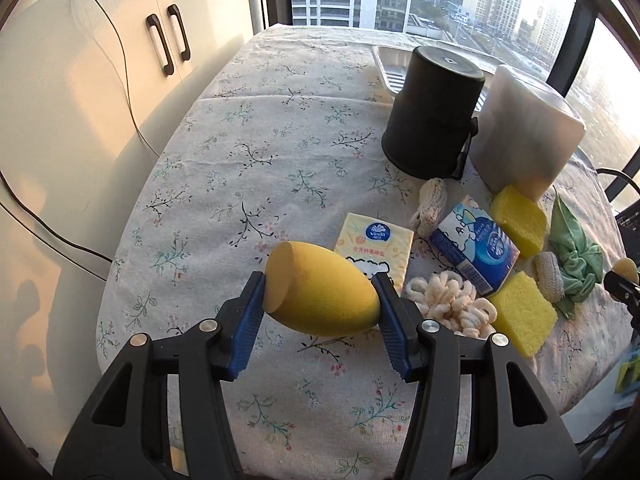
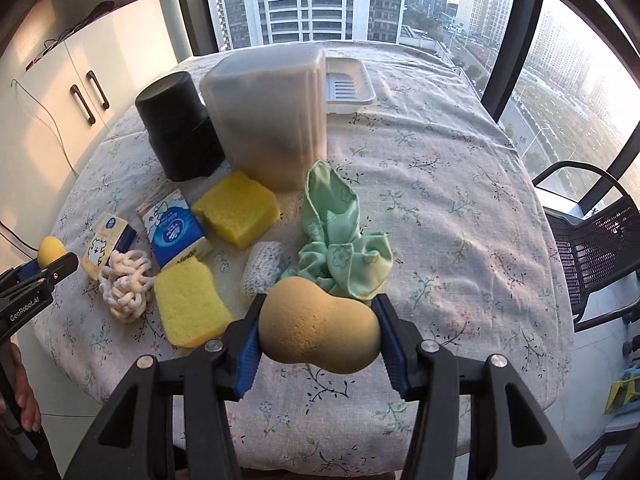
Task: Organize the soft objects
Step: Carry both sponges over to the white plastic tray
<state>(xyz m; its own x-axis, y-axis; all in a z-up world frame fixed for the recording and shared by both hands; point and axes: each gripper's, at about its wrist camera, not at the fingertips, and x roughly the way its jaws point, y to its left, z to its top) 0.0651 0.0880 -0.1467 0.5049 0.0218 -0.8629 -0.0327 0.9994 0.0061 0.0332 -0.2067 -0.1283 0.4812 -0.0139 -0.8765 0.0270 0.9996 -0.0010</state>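
Yellow egg-shaped makeup sponge (image 1: 320, 290) clamped in my left gripper (image 1: 320, 304), gourd-shaped sponge (image 2: 318, 326) in my right gripper (image 2: 318, 332), both lifted; next I carry them toward the upturned containers at twelve o'clock, I judge.

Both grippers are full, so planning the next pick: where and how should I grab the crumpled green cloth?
Take the crumpled green cloth by the raised fold that stands up at its far end, coming from above, jaws across the fold. It sticks up clear of the pile, while the low end lies against the white knitted pad.
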